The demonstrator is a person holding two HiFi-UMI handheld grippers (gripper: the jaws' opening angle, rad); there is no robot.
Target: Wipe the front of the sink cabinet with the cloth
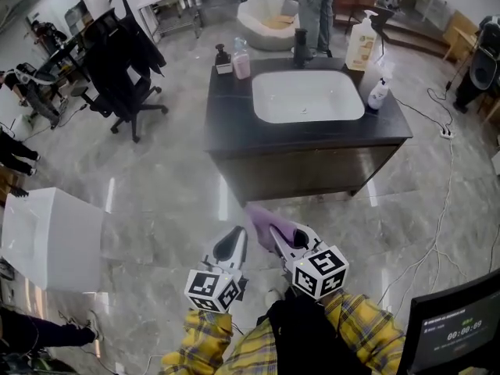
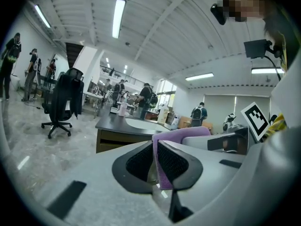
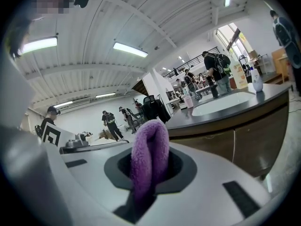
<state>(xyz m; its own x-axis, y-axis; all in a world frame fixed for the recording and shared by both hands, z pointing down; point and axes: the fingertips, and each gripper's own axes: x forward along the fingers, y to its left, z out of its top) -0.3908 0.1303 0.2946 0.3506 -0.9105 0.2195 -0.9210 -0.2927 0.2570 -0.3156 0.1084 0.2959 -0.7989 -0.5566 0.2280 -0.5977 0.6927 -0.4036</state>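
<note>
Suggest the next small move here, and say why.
Probably carry the cloth forward to the sink cabinet front. Both the left gripper and right gripper have jaws shut on it, but it hangs over the floor, apart from the cabinet, so wiping cannot start.

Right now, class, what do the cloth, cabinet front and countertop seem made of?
Cloth: soft purple microfibre or terry, judging by its fuzzy pile. Cabinet front: dark brown wood or veneer, matt, faint grain. Countertop: dark stone-like slab, smooth with slight sheen.
</note>
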